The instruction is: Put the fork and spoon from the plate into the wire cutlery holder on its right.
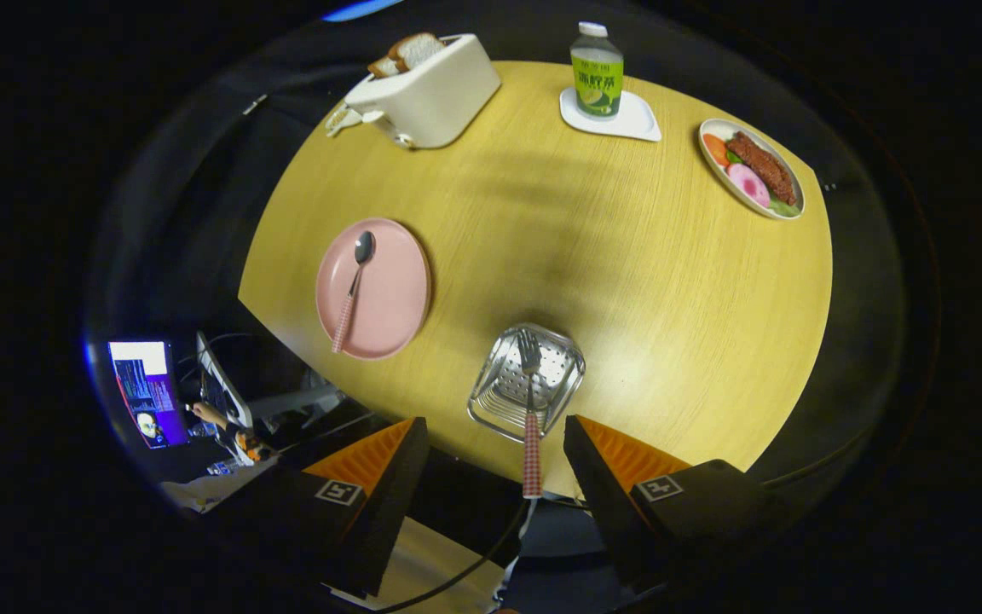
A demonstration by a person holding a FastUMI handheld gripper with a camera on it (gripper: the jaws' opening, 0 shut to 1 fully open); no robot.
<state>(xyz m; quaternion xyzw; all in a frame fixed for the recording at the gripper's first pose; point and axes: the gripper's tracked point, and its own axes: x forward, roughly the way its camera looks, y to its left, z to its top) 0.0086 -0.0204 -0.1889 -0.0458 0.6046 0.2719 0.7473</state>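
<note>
- Two fingers of my gripper point(495, 452) stand wide apart with nothing pressed between them; the checked handle of the fork point(531, 426) rises in the gap and neither finger touches it.
- Just ahead of my fingers sits the wire cutlery holder point(527, 380) near the close edge of the worktop point(627, 281). The fork stands in it tines down, handle leaning back toward me, so I judge that half of the task done.
- Further off, to the left of the holder, lies the pink plate point(393, 298), with the spoon point(353, 290) resting on it, bowl pointing away from me and handle toward me.
- The spoon looks light and stiff. Its metal bowl and neck are probably slick, while the patterned handle should give better grip. I would take it across the handle, toward the middle, so it does not tip once lifted.
- It lies flat on the plate, so my fingers will have to come down low on either side; I expect the plate may slide or the spoon may skate if I nudge it.
- Beyond these stand a toaster point(427, 89) with bread in it, a bottle point(597, 72) on a white coaster point(632, 124), and a dish of food point(751, 166); none of them are in my way.
</note>
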